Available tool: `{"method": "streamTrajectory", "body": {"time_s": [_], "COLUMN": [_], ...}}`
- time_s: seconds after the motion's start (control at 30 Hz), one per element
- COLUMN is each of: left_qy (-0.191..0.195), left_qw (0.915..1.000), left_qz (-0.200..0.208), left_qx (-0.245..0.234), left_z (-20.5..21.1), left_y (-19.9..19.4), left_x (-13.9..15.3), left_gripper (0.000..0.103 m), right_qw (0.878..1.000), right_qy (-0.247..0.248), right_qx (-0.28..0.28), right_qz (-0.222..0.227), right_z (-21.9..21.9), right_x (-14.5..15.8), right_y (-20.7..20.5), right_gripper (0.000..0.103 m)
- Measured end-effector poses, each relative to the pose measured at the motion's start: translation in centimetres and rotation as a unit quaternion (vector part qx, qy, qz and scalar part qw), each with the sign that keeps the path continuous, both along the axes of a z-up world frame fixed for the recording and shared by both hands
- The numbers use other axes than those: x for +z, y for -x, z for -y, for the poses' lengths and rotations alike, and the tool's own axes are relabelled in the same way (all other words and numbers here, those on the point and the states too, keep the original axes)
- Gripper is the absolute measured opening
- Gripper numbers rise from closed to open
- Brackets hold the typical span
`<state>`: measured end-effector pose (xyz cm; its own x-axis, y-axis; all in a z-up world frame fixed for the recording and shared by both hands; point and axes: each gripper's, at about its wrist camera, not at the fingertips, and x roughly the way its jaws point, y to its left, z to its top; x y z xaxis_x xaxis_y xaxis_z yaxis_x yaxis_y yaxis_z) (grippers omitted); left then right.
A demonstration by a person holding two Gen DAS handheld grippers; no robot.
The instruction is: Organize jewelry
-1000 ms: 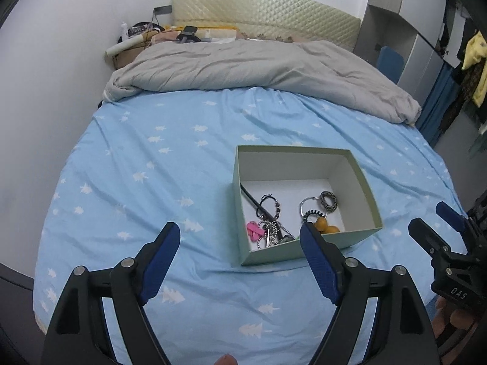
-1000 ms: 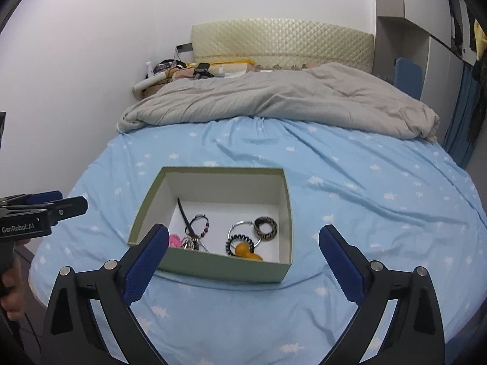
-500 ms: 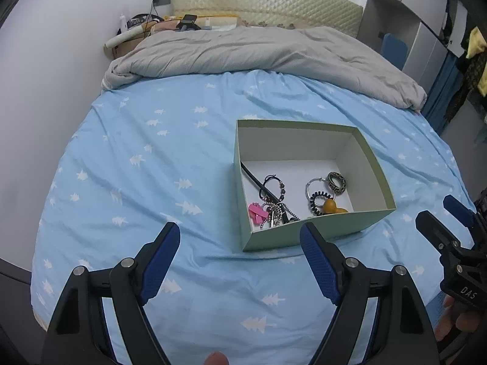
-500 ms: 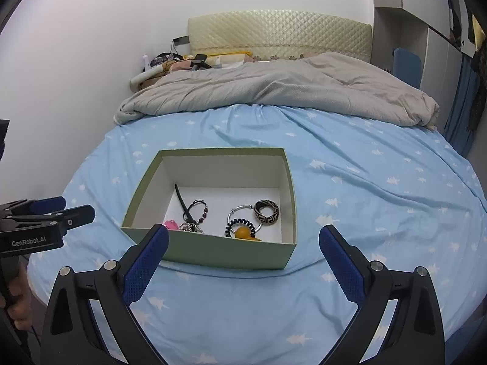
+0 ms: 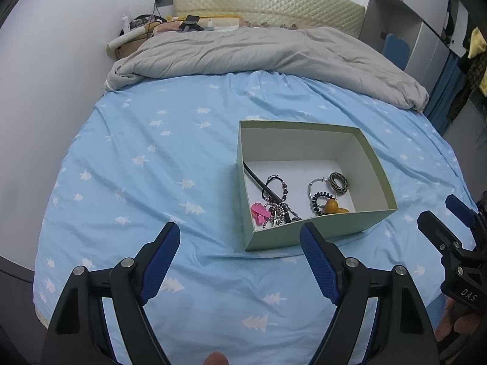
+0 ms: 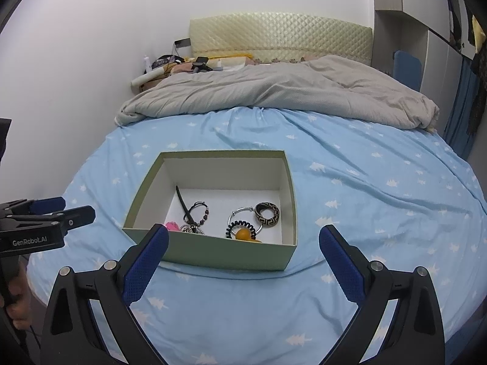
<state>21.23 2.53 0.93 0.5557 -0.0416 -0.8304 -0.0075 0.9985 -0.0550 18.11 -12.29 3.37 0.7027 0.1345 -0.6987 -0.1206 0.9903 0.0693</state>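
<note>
A pale green open box (image 5: 380, 167) (image 6: 213, 251) sits on the blue bed sheet. Inside lie a patterned ring bangle (image 5: 338, 183) (image 6: 267, 213), a silver hoop with a black coil tie (image 5: 319, 201) (image 6: 240, 226), an orange piece (image 5: 333, 206) (image 6: 243, 234), a beaded bracelet (image 5: 278, 187) (image 6: 201, 211), a pink clip (image 5: 259, 211) (image 6: 172, 226) and a black strap. My left gripper (image 5: 240, 251) is open and empty, just in front of the box. My right gripper (image 6: 243, 252) is open and empty at the box's near wall.
A grey duvet (image 5: 258, 51) (image 6: 289, 88) lies bunched across the far half of the bed. Clutter sits by the quilted headboard (image 6: 280, 36). Wardrobes stand at the right. The bed's edge is close below both grippers.
Both grippers have risen and tilted a little towards the box, so more of its inside shows. Both stay open. The box and jewelry have not moved.
</note>
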Motion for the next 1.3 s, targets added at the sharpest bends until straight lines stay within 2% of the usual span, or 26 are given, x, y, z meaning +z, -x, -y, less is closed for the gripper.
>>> {"method": "streamTrajectory", "body": {"time_s": [1.3], "left_qy": [-0.002], "left_qw": [1.0], "left_qz": [0.003], "left_qx": [0.006], "left_z": [-0.54], "left_y": [0.72], "left_x": [0.06], "left_gripper": [0.082], "right_qw": [1.0], "right_qy": [-0.019], "right_qx": [-0.003], "right_qz": [-0.007], "right_z": [0.55], "right_x": [-0.08], "right_y": [-0.31], "right_gripper": [0.1]}}
